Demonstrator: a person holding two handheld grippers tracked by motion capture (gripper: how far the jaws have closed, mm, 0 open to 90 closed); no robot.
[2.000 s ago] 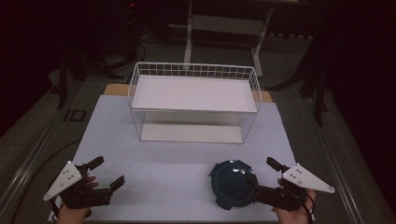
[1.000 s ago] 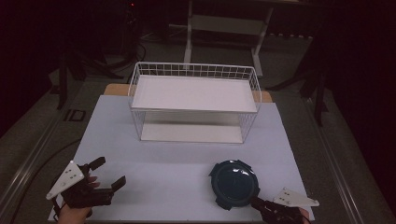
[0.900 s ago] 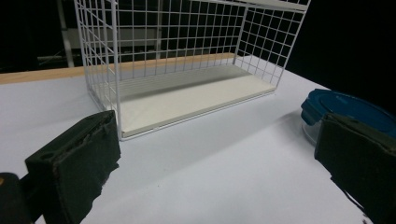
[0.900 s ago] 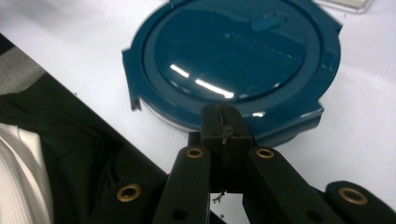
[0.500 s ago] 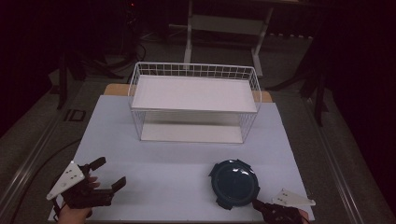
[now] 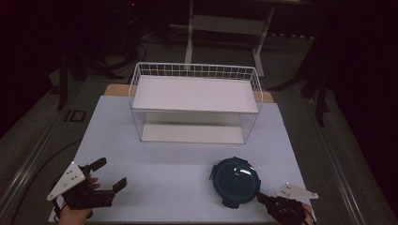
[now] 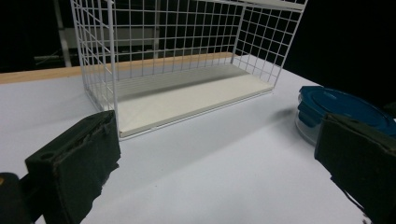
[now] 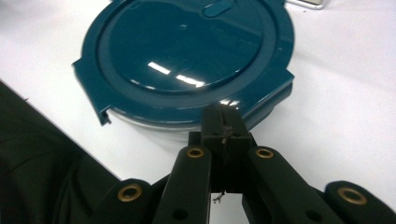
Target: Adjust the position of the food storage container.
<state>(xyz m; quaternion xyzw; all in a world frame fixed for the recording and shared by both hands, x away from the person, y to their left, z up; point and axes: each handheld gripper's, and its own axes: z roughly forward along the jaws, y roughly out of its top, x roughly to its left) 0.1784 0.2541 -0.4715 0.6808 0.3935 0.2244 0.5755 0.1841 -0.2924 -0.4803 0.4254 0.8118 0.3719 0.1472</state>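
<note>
Tongs in my right hand (image 8: 225,125) are clenched tight, jaws pressed flat together with nothing caught between them, their tips just at the near rim of the round container with the dark blue lid (image 8: 187,60), which sits on the white table (image 6: 178,159) straight ahead of them. Tongs in my left hand (image 6: 109,174) are released, jaws standing wide apart over bare table, with that container off toward their right jaw and well apart from it. Ahead of both, farther across the table, stands the white wire basket (image 6: 195,101).
</note>
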